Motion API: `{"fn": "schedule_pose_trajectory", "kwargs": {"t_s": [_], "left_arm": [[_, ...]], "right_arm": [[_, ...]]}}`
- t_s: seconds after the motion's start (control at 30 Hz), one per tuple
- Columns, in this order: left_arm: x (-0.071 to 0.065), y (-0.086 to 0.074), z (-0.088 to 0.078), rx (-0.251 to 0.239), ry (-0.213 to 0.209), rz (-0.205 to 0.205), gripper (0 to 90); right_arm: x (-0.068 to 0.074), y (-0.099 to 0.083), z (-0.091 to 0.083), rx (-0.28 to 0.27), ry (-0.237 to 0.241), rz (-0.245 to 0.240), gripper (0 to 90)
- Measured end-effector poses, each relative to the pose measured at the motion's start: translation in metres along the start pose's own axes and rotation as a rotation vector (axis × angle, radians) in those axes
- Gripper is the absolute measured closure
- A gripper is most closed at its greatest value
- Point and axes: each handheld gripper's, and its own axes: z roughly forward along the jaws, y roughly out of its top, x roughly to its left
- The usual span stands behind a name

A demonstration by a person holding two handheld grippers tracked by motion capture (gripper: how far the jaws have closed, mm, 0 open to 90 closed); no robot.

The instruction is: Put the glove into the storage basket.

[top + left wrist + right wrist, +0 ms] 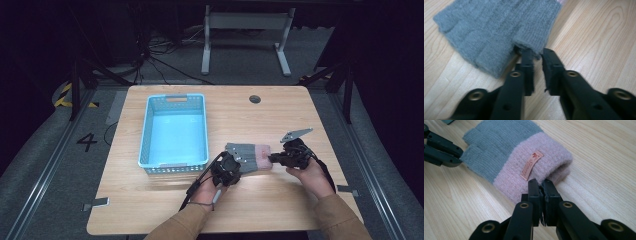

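A blue basket [174,131] stands left on the tabletop [280,112]. The left gripper [537,56], jaws slightly parted, meets the glove's [249,157] grey thumb tip. The glove lies left-right, pink cuff rightward, pinched by the right gripper [541,185].

Numeral "4" [87,141] painted on floor left of table; glove's tag [531,165] script unreadable.
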Motion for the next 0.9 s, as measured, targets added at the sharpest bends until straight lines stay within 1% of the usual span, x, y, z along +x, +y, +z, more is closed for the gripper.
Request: {"fn": "schedule_pose_trajectory", "kwargs": {"t_s": [0.03,0.07,0.1,0.17,0.2,0.23,0.27,0.3,0.33,0.37,0.4,0.47,0.53,0.6,0.67,0.73,0.8,0.83,0.87,0.9], "left_arm": [[0.0,0.0,0.0,0.002,0.0,0.0,76.8],[-0.001,0.0,0.0,0.001,-0.003,-0.001,73.2],[-0.001,0.0,-0.001,0.001,-0.006,0.001,71.6],[-0.001,0.0,-0.001,-0.004,-0.007,0.003,68.3],[-0.002,0.001,-0.004,-0.012,-0.013,0.0,66.7],[-0.002,0.001,-0.004,-0.012,-0.013,0.0,66.0],[-0.002,0.001,-0.008,-0.027,-0.02,-0.003,65.0],[-0.002,0.001,-0.008,-0.027,-0.02,-0.003,64.1],[-0.003,0.002,-0.013,-0.044,-0.018,-0.003,63.0],[-0.003,0.002,-0.013,-0.044,-0.018,-0.003,62.1],[-0.003,0.003,-0.016,-0.06,-0.016,-0.003,62.1],[-0.004,0.004,-0.019,-0.064,-0.017,-0.001,61.1],[-0.006,0.006,-0.025,-0.079,-0.011,0.003,60.1],[-0.006,0.008,-0.028,-0.085,-0.023,-0.001,58.9],[-0.006,0.01,-0.029,-0.078,-0.029,0.001,57.6],[-0.006,0.012,-0.031,-0.078,-0.027,0.001,54.0],[-0.006,0.017,-0.031,-0.083,-0.025,-0.007,51.8],[-0.006,0.017,-0.031,-0.083,-0.025,-0.007,50.6],[-0.005,0.019,-0.031,-0.071,-0.02,-0.008,50.6],[-0.005,0.02,-0.03,-0.073,-0.016,-0.013,50.1]], "right_arm": [[0.0,0.0,0.0,0.0,0.0,0.0,85.3],[-0.001,-0.001,0.0,-0.003,-0.004,0.001,79.4],[-0.001,-0.001,-0.001,-0.006,-0.014,-0.001,77.7],[-0.002,-0.002,-0.002,-0.007,-0.016,-0.005,76.4],[-0.004,-0.003,-0.005,-0.017,-0.02,-0.002,71.4],[-0.004,-0.003,-0.005,-0.017,-0.02,-0.002,71.4],[-0.005,-0.004,-0.008,-0.027,-0.019,0.007,68.4],[-0.006,-0.005,-0.01,-0.034,-0.019,0.012,66.7],[-0.006,-0.006,-0.012,-0.041,-0.021,0.017,66.2],[-0.006,-0.006,-0.012,-0.041,-0.021,0.017,66.2],[-0.006,-0.006,-0.014,-0.049,-0.023,0.018,65.7],[-0.008,-0.008,-0.021,-0.069,-0.029,0.032,63.1],[-0.009,-0.01,-0.026,-0.079,-0.032,0.043,62.5],[-0.01,-0.011,-0.031,-0.091,-0.034,0.053,61.4],[-0.011,-0.011,-0.033,-0.098,-0.034,0.058,60.7],[-0.012,-0.013,-0.041,-0.108,-0.036,0.065,59.7],[-0.012,-0.014,-0.046,-0.117,-0.043,0.068,59.3],[-0.012,-0.014,-0.046,-0.117,-0.043,0.068,59.3],[-0.013,-0.014,-0.049,-0.124,-0.043,0.071,59.3],[-0.014,-0.015,-0.054,-0.134,-0.039,0.084,60.0]]}}
